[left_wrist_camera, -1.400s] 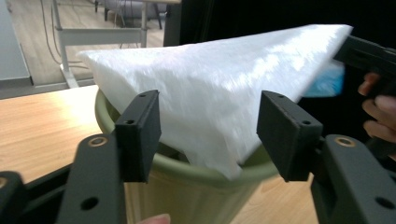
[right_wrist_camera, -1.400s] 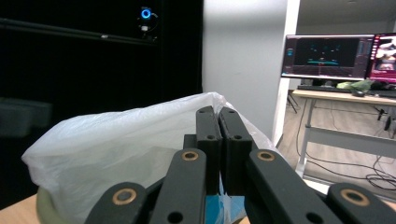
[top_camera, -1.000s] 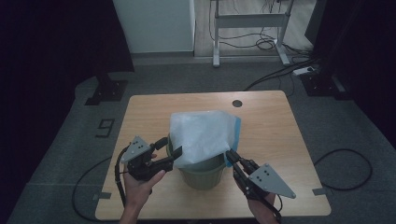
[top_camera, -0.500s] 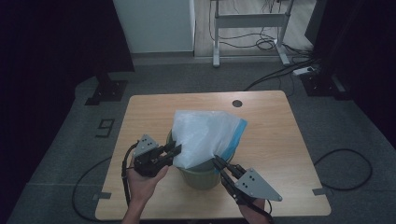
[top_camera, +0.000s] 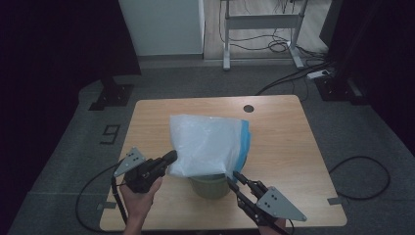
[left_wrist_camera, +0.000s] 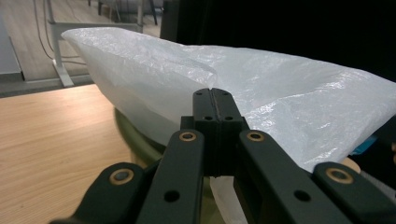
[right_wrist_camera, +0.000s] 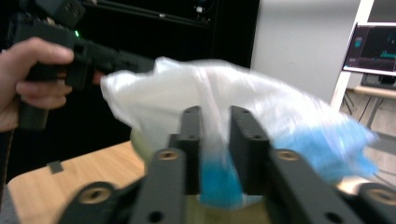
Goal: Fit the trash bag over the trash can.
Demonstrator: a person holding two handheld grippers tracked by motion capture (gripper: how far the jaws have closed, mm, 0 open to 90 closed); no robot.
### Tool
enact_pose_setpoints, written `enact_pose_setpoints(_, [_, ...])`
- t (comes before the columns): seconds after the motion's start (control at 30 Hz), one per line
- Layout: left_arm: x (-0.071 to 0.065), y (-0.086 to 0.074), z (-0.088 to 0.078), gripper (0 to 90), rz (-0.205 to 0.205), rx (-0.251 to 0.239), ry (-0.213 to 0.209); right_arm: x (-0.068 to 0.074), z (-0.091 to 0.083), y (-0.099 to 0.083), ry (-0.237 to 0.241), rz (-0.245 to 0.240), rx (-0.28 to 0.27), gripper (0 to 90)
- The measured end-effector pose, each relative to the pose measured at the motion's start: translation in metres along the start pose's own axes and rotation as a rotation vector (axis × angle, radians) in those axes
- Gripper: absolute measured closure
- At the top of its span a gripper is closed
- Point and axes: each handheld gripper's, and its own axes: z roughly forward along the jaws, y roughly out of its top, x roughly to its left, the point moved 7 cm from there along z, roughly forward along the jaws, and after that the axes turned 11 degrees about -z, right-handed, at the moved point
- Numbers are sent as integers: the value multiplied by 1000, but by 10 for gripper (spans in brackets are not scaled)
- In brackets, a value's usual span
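Observation:
A translucent white plastic bag with a blue edge drapes over an olive green bucket near the front of the wooden table. My left gripper is at the bag's lower left corner. In the left gripper view its jaws are pressed together with the bag's film pinched at the tips. My right gripper is at the bag's lower right corner. Its jaws have just been opening and stand apart, with the bag hanging loose between them.
A round cable hole sits near the table's far edge. Beyond the table stand a white desk frame and floor cables. A "9" marking is on the floor at left. Bare tabletop lies to the right and behind the bag.
The left jaws closed on the bag's left corner. The right jaws parted around the right corner. Both hands and the bag sank slightly toward the bucket.

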Motion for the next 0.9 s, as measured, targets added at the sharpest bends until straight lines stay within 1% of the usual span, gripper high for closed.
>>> enact_pose_setpoints(0.03, [5, -1, -4, 896, -15, -7, 0, 2, -2, -3, 8, 5, 2, 583])
enact_pose_setpoints(0.07, [7, -2, -5, 896, -22, -8, 1, 3, -5, -5, 7, 3, 3, 551])
enact_pose_setpoints(0.1, [7, -2, -5, 896, -22, -8, 1, 3, -5, -5, 7, 3, 3, 551])
enact_pose_setpoints(0.13, [9, -3, -7, 896, -27, -11, 4, 3, -9, -9, -13, 4, 10, 489])
enact_pose_setpoints(0.17, [12, -4, -8, 896, -37, -12, 4, 3, -9, -9, -13, 4, 10, 489])
enact_pose_setpoints(0.23, [18, -7, -9, 895, -61, -15, 2, 1, -11, -15, -26, 11, 26, 439])
enact_pose_setpoints(0.27, [18, -7, -9, 895, -61, -15, 2, 1, -11, -15, -26, 11, 26, 439])
enact_pose_setpoints(0.37, [22, -9, -9, 895, -74, -17, 1, -3, -8, -21, -27, 19, 51, 414])
enact_pose_setpoints(0.43, [23, -10, -9, 894, -76, -13, 0, -3, -1, -25, -25, 23, 68, 405])
enact_pose_setpoints(0.5, [24, -10, -8, 894, -79, -13, -2, -2, 4, -25, -20, 23, 70, 407])
enact_pose_setpoints(0.57, [24, -10, -8, 894, -79, -14, -3, 0, 9, -23, -22, 12, 74, 431])
enact_pose_setpoints(0.6, [24, -10, -8, 894, -80, -14, -4, 0, 9, -23, -22, 12, 74, 431])
enact_pose_setpoints(0.63, [24, -10, -7, 894, -80, -12, -5, -1, 14, -24, -38, 13, 88, 511])
enact_pose_setpoints(0.67, [24, -11, -7, 894, -80, -9, -5, -3, 15, -23, -54, 18, 83, 592])
enact_pose_setpoints(0.7, [24, -11, -7, 894, -79, -7, -6, -6, 16, -22, -58, 29, 85, 656])
enact_pose_setpoints(0.73, [24, -11, -7, 894, -79, -7, -6, -6, 16, -22, -58, 29, 85, 656])
enact_pose_setpoints(0.77, [23, -12, -6, 894, -78, -6, -9, -8, 17, -21, -55, 39, 81, 719])
enact_pose_setpoints(0.8, [23, -12, -5, 893, -76, -4, -11, -11, 17, -18, -72, 22, 72, 809])
enact_pose_setpoints(0.87, [21, -13, -2, 893, -73, -1, -17, -15, 15, -13, -88, 1, 57, 851])
enact_pose_setpoints(0.9, [18, -14, 3, 893, -67, 7, -24, -17, 14, -9, -101, -4, 47, 862])
